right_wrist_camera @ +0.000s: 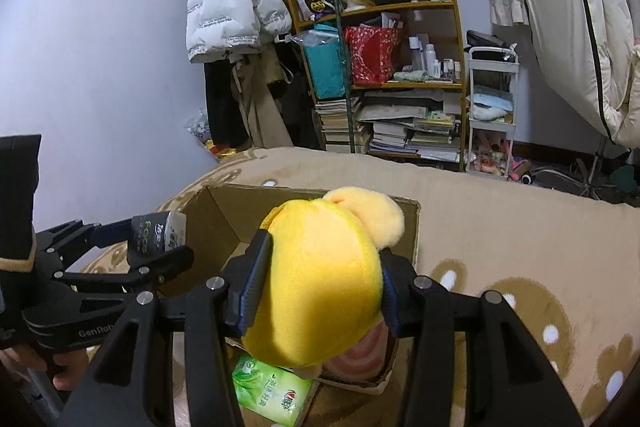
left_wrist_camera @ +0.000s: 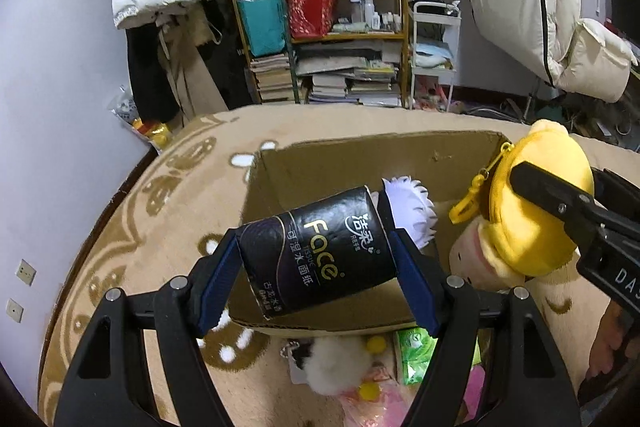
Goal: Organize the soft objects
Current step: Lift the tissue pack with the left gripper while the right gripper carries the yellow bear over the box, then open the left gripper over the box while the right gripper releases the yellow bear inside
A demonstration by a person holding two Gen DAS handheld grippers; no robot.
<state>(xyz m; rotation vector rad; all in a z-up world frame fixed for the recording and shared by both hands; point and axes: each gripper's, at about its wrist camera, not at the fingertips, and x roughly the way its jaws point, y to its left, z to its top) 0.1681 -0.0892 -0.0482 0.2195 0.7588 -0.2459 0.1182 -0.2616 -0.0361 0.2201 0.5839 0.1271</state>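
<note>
My left gripper is shut on a black tissue pack printed "Face", held over the near wall of an open cardboard box. Inside the box lie a white-and-purple plush and a pink-and-cream plush. My right gripper is shut on a yellow plush with a pale ear, over the box; in the left wrist view this yellow plush with a yellow clip hangs above the box's right side. The left gripper with the tissue pack shows at the left of the right wrist view.
A green tissue pack, a white fluffy toy and pink items lie on the beige patterned rug before the box. A crowded shelf, hanging coats and a white cart stand behind. A person's hand holds the left gripper.
</note>
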